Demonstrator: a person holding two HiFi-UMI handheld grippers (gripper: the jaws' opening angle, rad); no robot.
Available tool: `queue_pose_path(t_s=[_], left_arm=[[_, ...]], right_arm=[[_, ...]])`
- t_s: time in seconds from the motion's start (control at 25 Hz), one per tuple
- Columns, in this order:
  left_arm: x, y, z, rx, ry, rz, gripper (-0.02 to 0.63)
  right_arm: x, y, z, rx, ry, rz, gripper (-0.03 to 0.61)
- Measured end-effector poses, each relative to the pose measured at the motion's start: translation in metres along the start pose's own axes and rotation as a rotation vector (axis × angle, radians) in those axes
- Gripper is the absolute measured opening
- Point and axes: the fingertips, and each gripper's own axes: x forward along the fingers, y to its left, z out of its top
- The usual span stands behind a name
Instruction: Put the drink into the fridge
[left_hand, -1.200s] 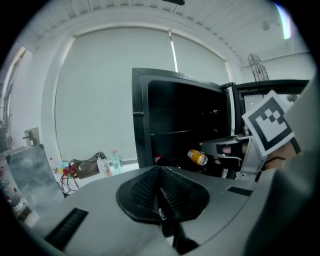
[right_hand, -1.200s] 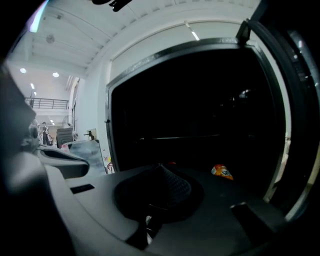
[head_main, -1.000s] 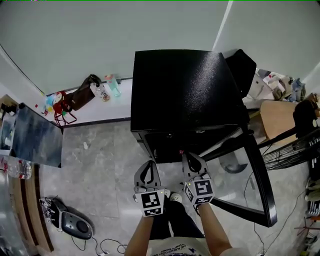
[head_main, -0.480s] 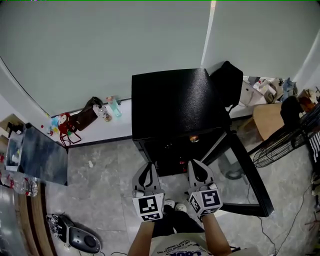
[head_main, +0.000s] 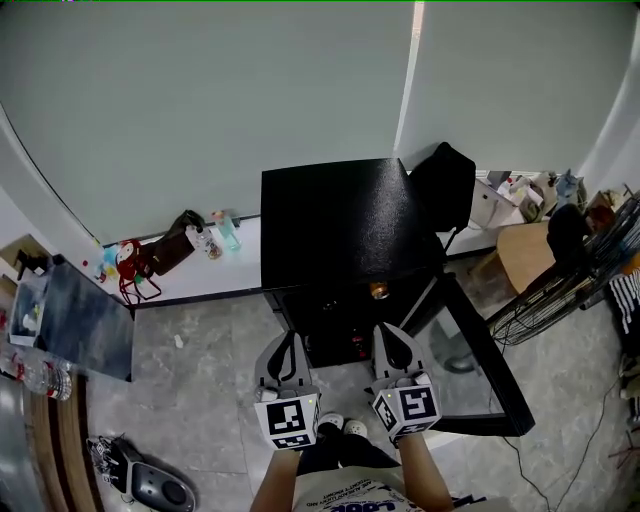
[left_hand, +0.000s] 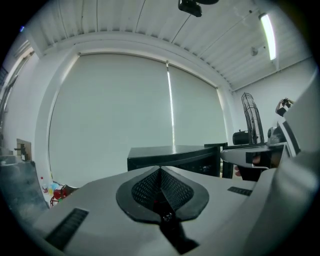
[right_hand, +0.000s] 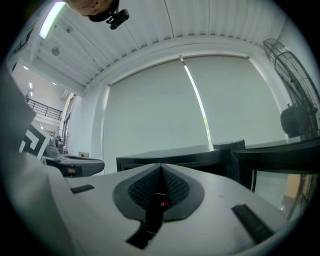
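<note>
The black fridge (head_main: 340, 225) stands against the pale wall, its glass door (head_main: 470, 355) swung open to the right. Inside the dark opening a small round orange thing (head_main: 378, 290) shows near the top and a red spot (head_main: 352, 342) lower down; I cannot tell which is the drink. My left gripper (head_main: 287, 337) and right gripper (head_main: 392, 331) hang side by side in front of the opening, both shut and empty. The left gripper view shows shut jaws (left_hand: 161, 172) level with the fridge top (left_hand: 172, 152). The right gripper view shows the same (right_hand: 161, 172), with the fridge (right_hand: 200, 155) ahead.
Bottles (head_main: 215, 235) and a red bag (head_main: 130, 260) sit on a white ledge left of the fridge. A standing fan (head_main: 560, 290) and a cardboard box (head_main: 520, 255) are at the right, a black chair (head_main: 445, 185) behind. A grey device (head_main: 140, 480) lies on the floor.
Both grippers have risen together and drawn back from the fridge's opening. The head view has lifted too, so the fridge looks smaller and farther. Both jaws stay shut.
</note>
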Motion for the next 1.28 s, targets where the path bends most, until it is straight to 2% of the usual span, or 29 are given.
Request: queue_pose_path(t_s=[1.28], left_arm=[[-0.007,0.014,0.018,-0.017,-0.041,0.005,0.005]], right_arm=[[-0.003,0.004,0.004,0.0,-0.002,-0.028,-0.005]])
